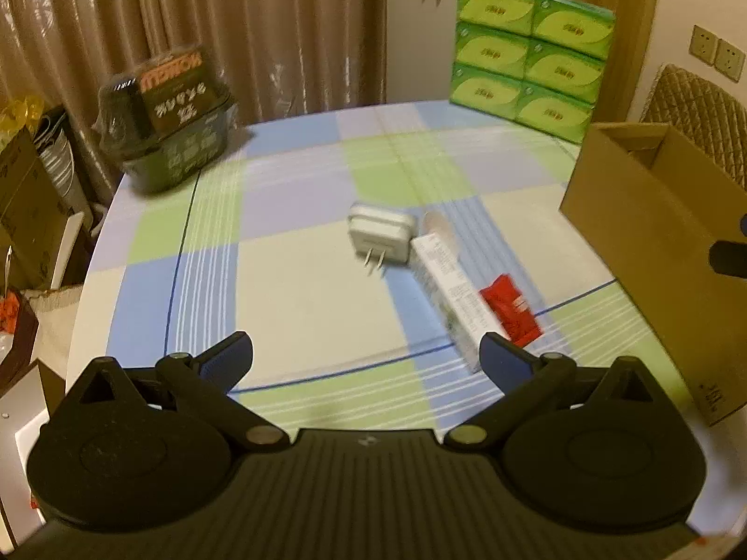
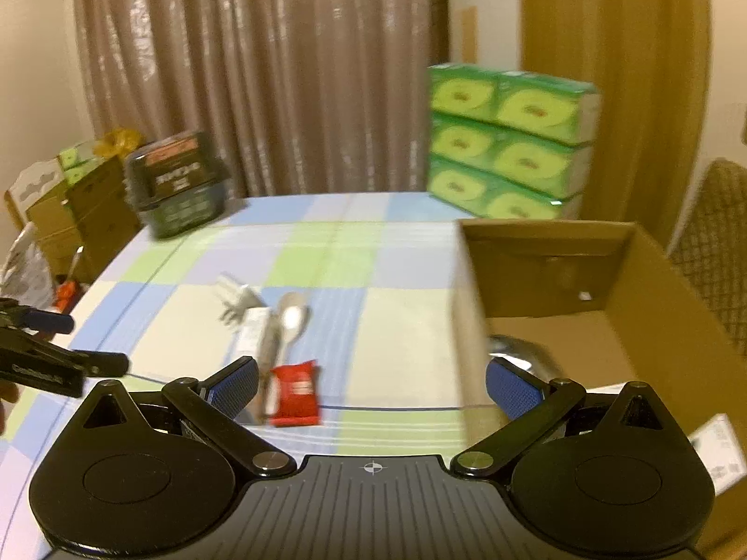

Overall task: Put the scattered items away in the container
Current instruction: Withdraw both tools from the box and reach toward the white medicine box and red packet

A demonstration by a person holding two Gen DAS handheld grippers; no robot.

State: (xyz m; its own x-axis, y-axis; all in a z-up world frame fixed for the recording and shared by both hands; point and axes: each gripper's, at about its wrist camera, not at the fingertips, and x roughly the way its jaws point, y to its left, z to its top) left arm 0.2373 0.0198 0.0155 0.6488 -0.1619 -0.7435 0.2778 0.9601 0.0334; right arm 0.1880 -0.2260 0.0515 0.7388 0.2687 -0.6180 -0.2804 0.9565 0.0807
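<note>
Several items lie together on the checked tablecloth (image 1: 289, 289): a white plug adapter (image 1: 380, 233) (image 2: 236, 303), a metal spoon (image 1: 439, 228) (image 2: 292, 322), a long white box (image 1: 448, 294) (image 2: 254, 331) and a red packet (image 1: 511, 310) (image 2: 295, 392). To their right stands an open cardboard box (image 1: 653, 242) (image 2: 583, 340), holding a shiny metal thing (image 2: 513, 350) and a white box (image 2: 719, 452). My left gripper (image 1: 366, 354) hangs open over the cloth, the long box's near end beside its right finger. My right gripper (image 2: 373, 385) is open above the red packet, next to the cardboard wall.
Stacked green tissue packs (image 1: 532, 56) stand at the table's far edge, and a dark wrapped pack (image 1: 172, 112) sits at the far left. A quilted chair (image 1: 695, 102) is behind the cardboard box. Cartons (image 2: 88, 205) crowd the floor left of the table.
</note>
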